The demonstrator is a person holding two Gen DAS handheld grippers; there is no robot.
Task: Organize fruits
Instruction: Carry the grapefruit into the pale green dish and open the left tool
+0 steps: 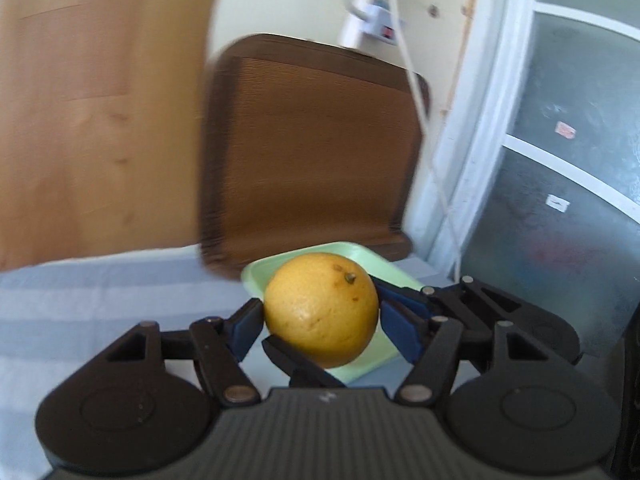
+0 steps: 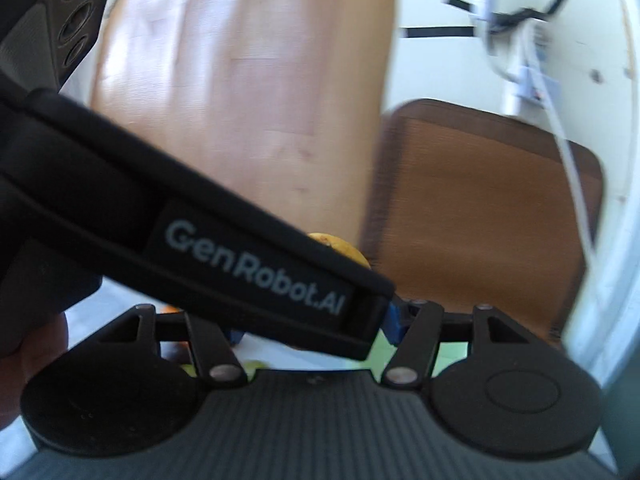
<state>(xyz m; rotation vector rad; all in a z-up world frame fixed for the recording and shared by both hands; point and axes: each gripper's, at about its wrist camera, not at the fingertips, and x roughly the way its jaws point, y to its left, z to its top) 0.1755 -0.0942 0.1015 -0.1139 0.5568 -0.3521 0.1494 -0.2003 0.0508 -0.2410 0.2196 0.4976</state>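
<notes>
In the left wrist view my left gripper [image 1: 321, 320] is shut on a yellow-orange citrus fruit [image 1: 320, 312], with a blue pad pressed against each side and the stem facing up. The fruit hangs over a pale green tray [image 1: 400, 276] on the striped cloth. In the right wrist view a black strap printed GenRobot.AI [image 2: 256, 264], part of the other hand's gripper, crosses in front of my right gripper [image 2: 316, 324] and hides its fingertips. Only a blue pad [image 2: 394, 320] shows beside it. The top of a yellow fruit [image 2: 340, 248] peeks above the strap; whose grip it is in I cannot tell.
A brown chair back [image 1: 312, 152] stands right behind the tray, with a wooden panel [image 1: 100, 112] to its left. A white cable [image 1: 424, 140] hangs past a white-framed glass door [image 1: 560, 184] on the right. A person's hand [image 2: 36, 344] shows at the lower left.
</notes>
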